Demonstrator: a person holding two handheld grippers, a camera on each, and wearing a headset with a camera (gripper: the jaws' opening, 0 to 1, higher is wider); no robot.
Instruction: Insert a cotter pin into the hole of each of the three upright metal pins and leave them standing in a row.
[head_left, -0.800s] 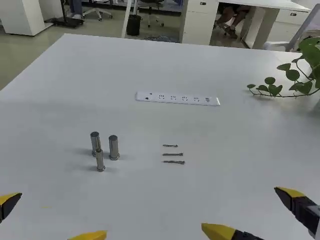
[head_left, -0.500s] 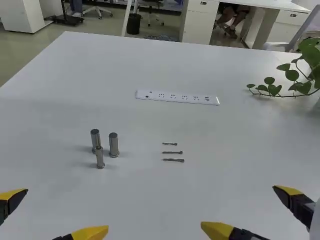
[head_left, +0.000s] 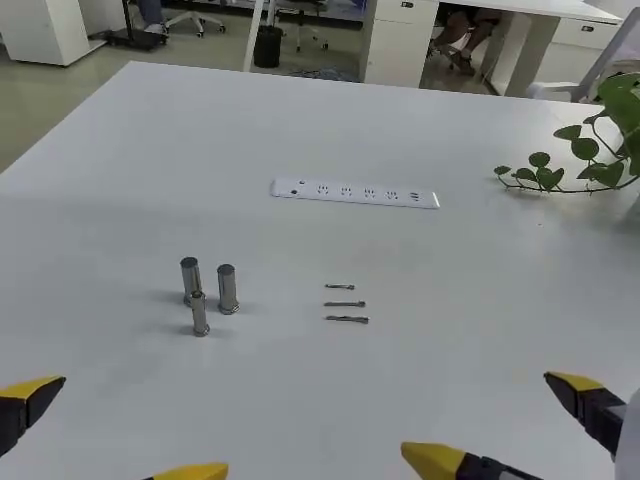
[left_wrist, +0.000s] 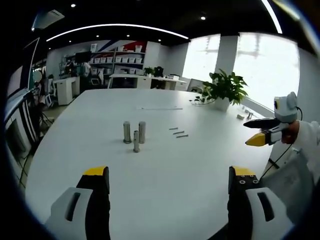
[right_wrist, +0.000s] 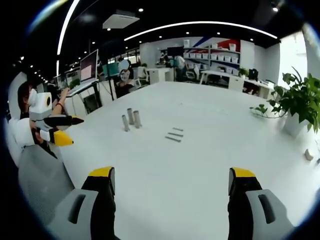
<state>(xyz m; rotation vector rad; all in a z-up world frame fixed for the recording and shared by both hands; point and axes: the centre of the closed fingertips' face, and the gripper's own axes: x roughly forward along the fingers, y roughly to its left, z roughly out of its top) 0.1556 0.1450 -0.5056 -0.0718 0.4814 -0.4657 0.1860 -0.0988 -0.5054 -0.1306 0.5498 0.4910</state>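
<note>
Three metal pins (head_left: 226, 290) stand upright in a tight triangle left of centre on the white table (head_left: 450, 300). They are grey cylinders, and the nearest is slimmer. Three cotter pins (head_left: 345, 304) lie flat and parallel to their right, well apart. My left gripper (left_wrist: 168, 172) and right gripper (right_wrist: 172, 173) are spread wide, holding nothing.

Open table (head_left: 420, 400) ahead; metal pins (head_left: 208, 295) cluster at eleven o'clock, cotter pins (head_left: 345, 303) at twelve, power strip (head_left: 355, 195) beyond them, plant (head_left: 620, 105) at one
</note>
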